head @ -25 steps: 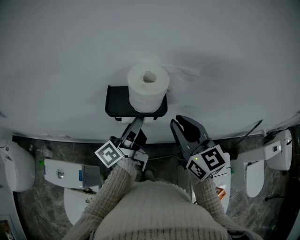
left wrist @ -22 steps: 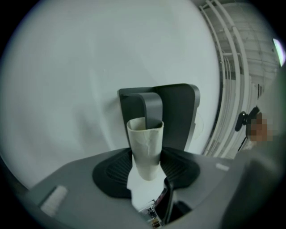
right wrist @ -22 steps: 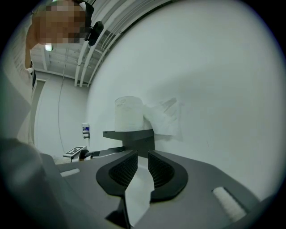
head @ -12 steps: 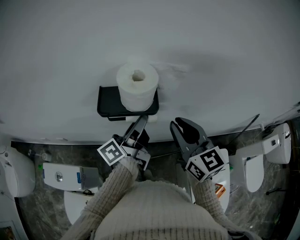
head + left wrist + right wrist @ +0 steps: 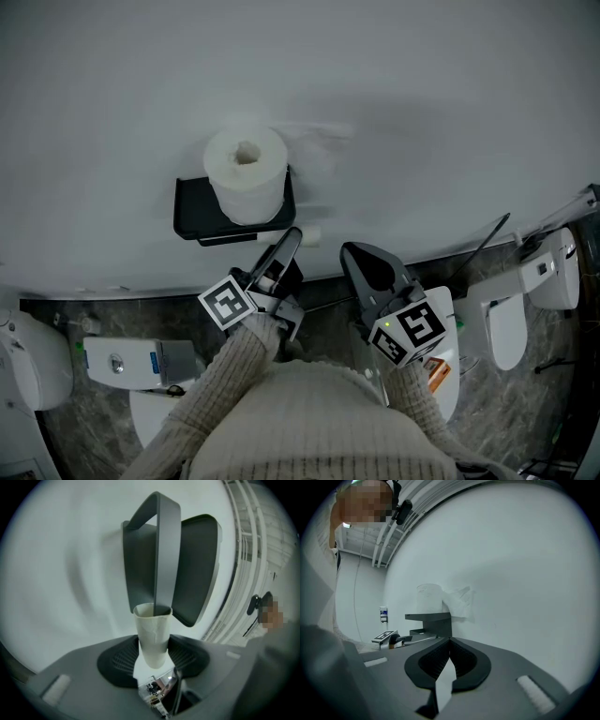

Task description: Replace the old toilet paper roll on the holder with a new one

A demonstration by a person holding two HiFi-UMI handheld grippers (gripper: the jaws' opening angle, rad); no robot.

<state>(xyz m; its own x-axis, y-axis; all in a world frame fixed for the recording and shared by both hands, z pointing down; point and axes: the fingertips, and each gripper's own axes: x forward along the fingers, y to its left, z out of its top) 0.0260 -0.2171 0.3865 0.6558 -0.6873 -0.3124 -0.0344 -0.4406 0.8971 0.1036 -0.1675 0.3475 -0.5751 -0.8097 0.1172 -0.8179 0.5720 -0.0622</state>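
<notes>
left claw is clamped on old cardboard tube at the tip of holder arm | right claw, at 3 o'clock, has just been closed, empty | risk: tube is snagged on the arm, holder is jolted, new roll at 11 o'clock is toppled | counted: two claws, one tube, one roll, one holder

Roll on holder, cardboard core in left claw

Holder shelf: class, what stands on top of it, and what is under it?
A full toilet paper roll stands upright on the black shelf. Below, the left gripper holds an empty cardboard tube at the bar; the roll hides the shelf's middle.
</notes>
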